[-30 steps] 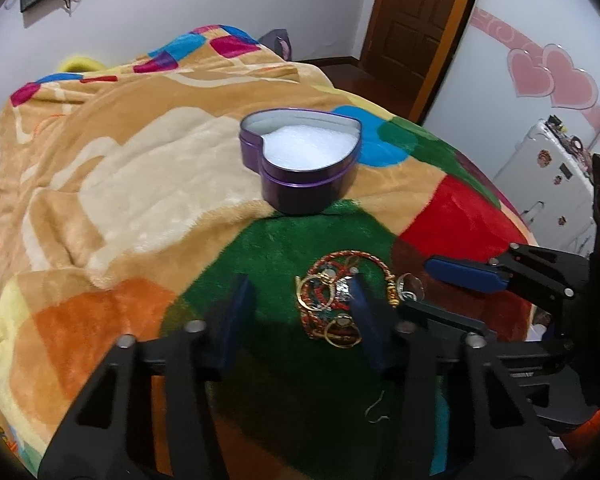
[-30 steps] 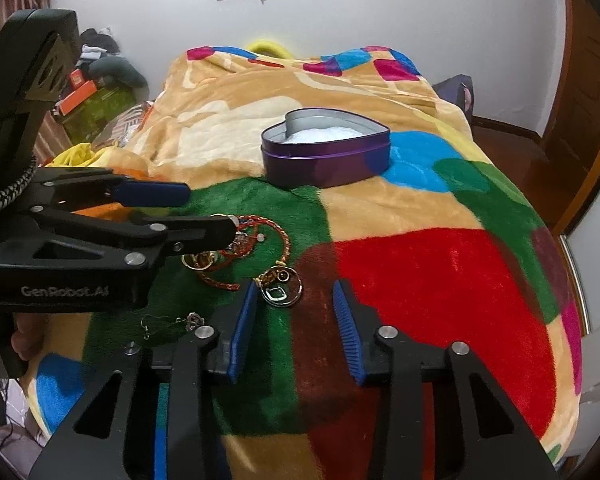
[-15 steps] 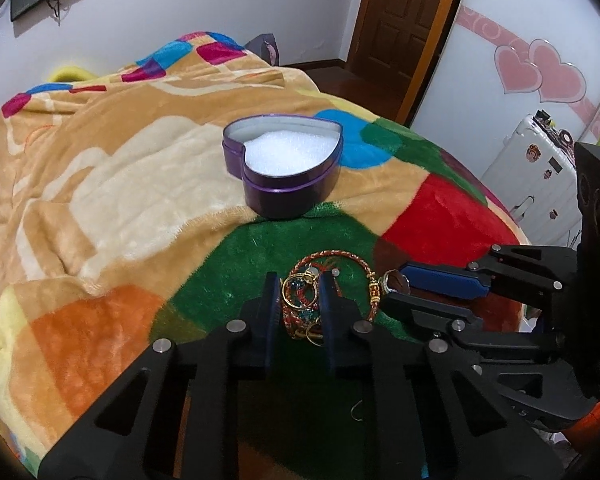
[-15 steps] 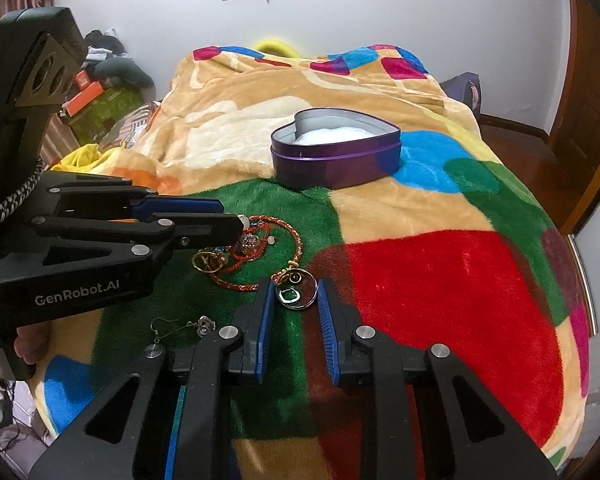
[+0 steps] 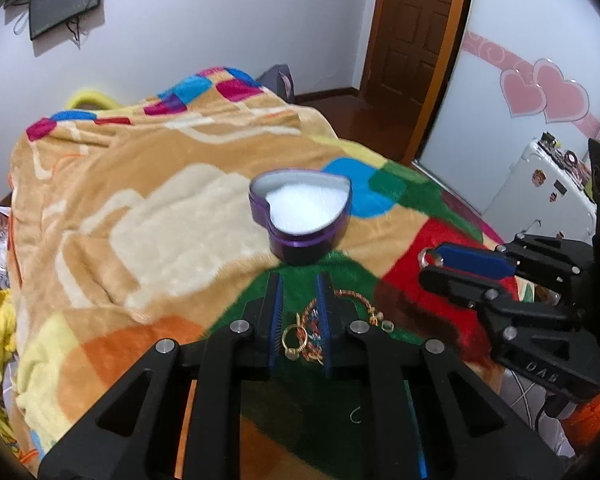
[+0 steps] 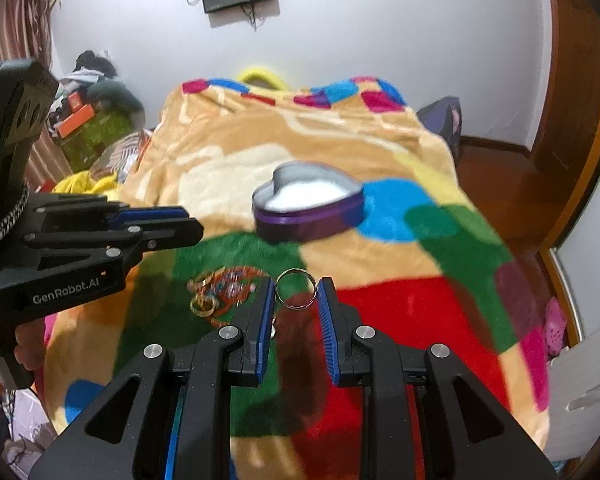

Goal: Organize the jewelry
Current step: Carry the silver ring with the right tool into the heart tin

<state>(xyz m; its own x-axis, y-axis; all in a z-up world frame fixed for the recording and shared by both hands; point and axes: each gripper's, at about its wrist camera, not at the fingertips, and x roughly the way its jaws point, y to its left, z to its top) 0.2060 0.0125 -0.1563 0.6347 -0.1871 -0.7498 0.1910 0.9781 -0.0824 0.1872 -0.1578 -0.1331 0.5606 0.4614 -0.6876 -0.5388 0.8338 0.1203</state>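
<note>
A purple heart-shaped tin (image 5: pixel 300 216) with white foam inside stands on the patchwork blanket (image 5: pixel 140 208); it also shows in the right wrist view (image 6: pixel 310 210). My right gripper (image 6: pixel 296 290) is shut on a round metal ring (image 6: pixel 296 289), held above the blanket. In the left wrist view that gripper (image 5: pixel 430 266) holds the ring at its tips. My left gripper (image 5: pixel 300 292) is lifted, jaws nearly shut, with a gold ring and beaded strands (image 5: pixel 300 334) between its fingers. A pile of jewelry (image 6: pixel 220 292) lies on the green patch.
A small hook earring (image 5: pixel 354 414) lies on the green patch near me. A white cabinet (image 5: pixel 540 188) stands right of the bed. A wooden door (image 5: pixel 412 32) is behind. Clutter (image 6: pixel 92 120) sits left of the bed.
Both grippers have risen from the blanket. The right one carries the metal ring up and toward the tin. The left one lifted with jewelry between its fingers.
</note>
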